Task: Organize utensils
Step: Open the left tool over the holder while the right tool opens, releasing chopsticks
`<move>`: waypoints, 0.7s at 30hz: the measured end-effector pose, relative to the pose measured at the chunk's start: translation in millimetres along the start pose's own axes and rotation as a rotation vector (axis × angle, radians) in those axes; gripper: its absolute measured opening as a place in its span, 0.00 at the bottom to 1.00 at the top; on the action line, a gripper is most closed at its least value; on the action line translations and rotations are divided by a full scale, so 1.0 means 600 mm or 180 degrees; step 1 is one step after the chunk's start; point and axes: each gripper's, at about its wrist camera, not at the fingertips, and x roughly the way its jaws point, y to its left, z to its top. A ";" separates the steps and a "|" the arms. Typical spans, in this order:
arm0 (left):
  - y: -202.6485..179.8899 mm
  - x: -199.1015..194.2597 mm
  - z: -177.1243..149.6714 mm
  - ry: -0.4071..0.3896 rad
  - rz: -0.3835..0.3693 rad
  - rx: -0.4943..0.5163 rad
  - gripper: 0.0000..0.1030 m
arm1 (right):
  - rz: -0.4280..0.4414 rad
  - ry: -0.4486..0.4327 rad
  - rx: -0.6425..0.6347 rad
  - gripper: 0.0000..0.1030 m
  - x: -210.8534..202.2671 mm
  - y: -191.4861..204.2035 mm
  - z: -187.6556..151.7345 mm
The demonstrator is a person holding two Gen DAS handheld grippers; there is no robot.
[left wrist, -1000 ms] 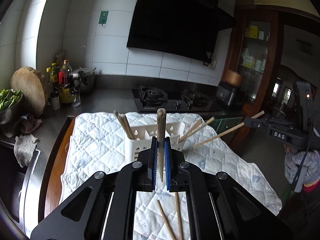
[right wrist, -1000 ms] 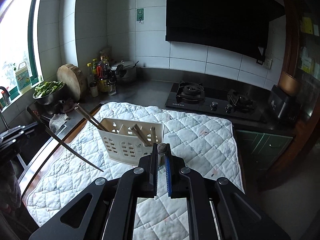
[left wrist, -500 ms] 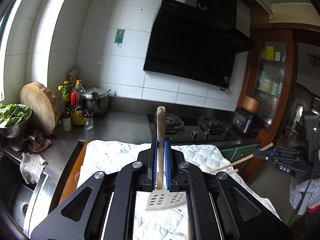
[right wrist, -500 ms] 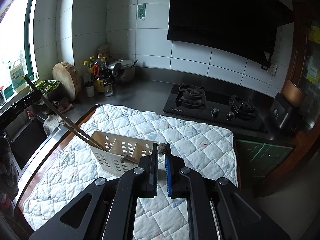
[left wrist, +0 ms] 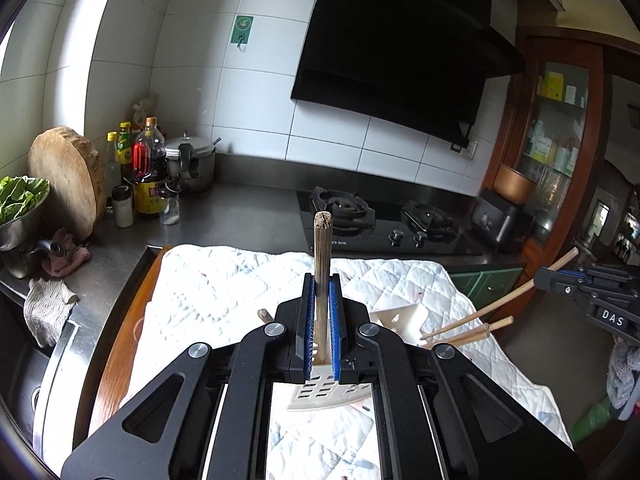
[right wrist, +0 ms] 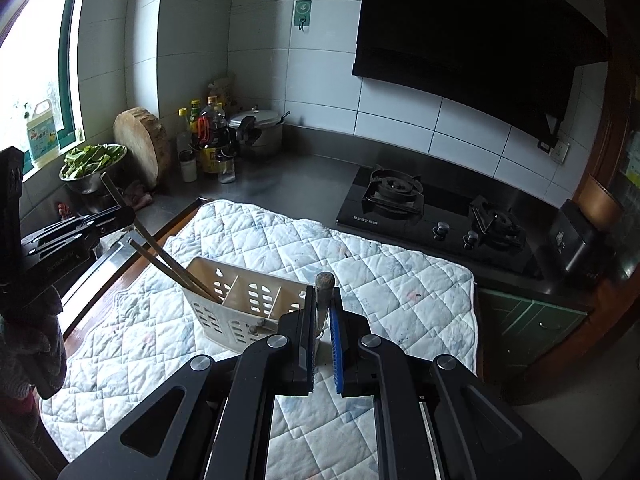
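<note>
A white slotted utensil caddy [right wrist: 224, 304] stands on the quilted cloth [right wrist: 360, 272]. My left gripper [left wrist: 322, 312] is shut on a wooden chopstick [left wrist: 321, 264]; the right wrist view shows its lower end reaching into the caddy's left compartment beside another chopstick [right wrist: 160, 256]. My right gripper [right wrist: 323, 320] holds a chopstick [right wrist: 323, 288] over the caddy's right side; the right pad stands slightly off it. In the left wrist view the right gripper [left wrist: 560, 280] holds a chopstick [left wrist: 500, 304] slanting down to the caddy [left wrist: 400, 320], with two more beside it.
A gas hob [right wrist: 432, 208] sits behind the cloth. Bottles [right wrist: 208, 140], a pot [right wrist: 256, 128], a round wooden board [right wrist: 140, 144] and a bowl of greens [right wrist: 92, 160] line the back left. A sink [left wrist: 24, 360] lies to the left of the cloth.
Both grippers have lowered their chopsticks toward the caddy. The left chopstick now enters the left compartment. The right gripper's jaws have parted slightly.
</note>
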 end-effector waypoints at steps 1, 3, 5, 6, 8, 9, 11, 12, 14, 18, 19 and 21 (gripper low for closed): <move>0.000 0.002 -0.001 0.0013 -0.0004 0.0006 0.06 | 0.0010 -0.0014 -0.0008 0.06 0.000 0.002 -0.001; -0.002 0.006 -0.004 0.0044 -0.0020 0.0021 0.06 | 0.0031 -0.0078 0.0006 0.06 -0.005 0.004 0.000; -0.003 0.011 -0.007 0.0079 -0.0023 0.0039 0.06 | 0.0069 -0.0099 0.0013 0.06 -0.007 0.006 0.004; -0.005 0.013 -0.009 0.0102 -0.0030 0.0049 0.06 | 0.0063 -0.0085 0.0003 0.06 -0.006 0.008 0.005; -0.006 0.017 -0.014 0.0147 -0.0029 0.0052 0.06 | 0.0024 -0.0025 -0.0046 0.06 0.000 0.013 0.007; -0.005 0.020 -0.015 0.0175 -0.0044 0.0043 0.06 | 0.0002 0.0021 -0.0058 0.06 0.005 0.014 0.007; -0.002 0.025 -0.018 0.0221 -0.0074 0.0019 0.06 | -0.0032 0.0129 -0.0086 0.06 0.017 0.016 0.007; -0.002 0.028 -0.018 0.0250 -0.0085 0.0017 0.06 | -0.0055 0.0157 -0.0093 0.06 0.022 0.016 0.008; -0.003 0.033 -0.018 0.0283 -0.0085 0.0031 0.06 | -0.0062 0.0217 -0.0100 0.07 0.031 0.016 0.007; -0.004 0.038 -0.015 0.0327 -0.0088 0.0031 0.06 | -0.0058 0.0282 -0.0077 0.07 0.049 0.014 0.007; -0.004 0.039 -0.014 0.0336 -0.0082 0.0018 0.06 | -0.0051 0.0292 -0.0068 0.07 0.053 0.014 0.007; -0.005 0.041 -0.013 0.0341 -0.0092 0.0012 0.07 | -0.0036 0.0299 -0.0043 0.07 0.059 0.012 0.005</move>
